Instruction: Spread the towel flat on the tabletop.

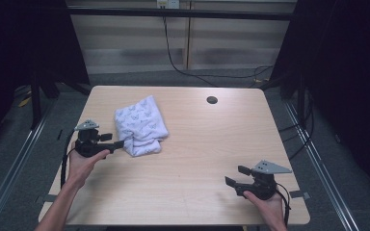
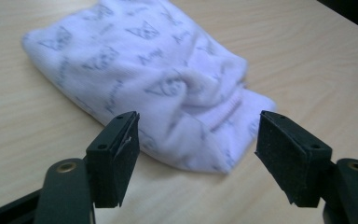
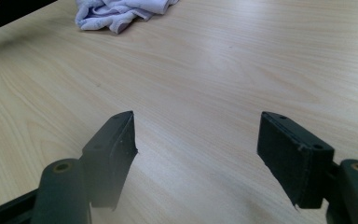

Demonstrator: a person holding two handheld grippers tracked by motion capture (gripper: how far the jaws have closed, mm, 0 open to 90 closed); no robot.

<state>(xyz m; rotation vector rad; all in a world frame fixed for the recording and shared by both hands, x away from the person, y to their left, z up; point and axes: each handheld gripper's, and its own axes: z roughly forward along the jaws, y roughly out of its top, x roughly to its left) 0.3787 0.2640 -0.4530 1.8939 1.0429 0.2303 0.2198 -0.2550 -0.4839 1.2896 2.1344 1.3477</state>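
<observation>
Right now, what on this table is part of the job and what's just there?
In the job:
- white patterned cloth, bunched on the table
- left hand-held gripper, jaws open, right at the cloth's near edge

Just there:
- right hand-held gripper, open over bare wood, well away from the cloth
- round hole in the table
- cables on the floor behind

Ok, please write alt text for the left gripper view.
A crumpled white cloth with a grey printed pattern lies on a light wooden table. The left tongs stand open just before its near edge, not touching it.
</observation>
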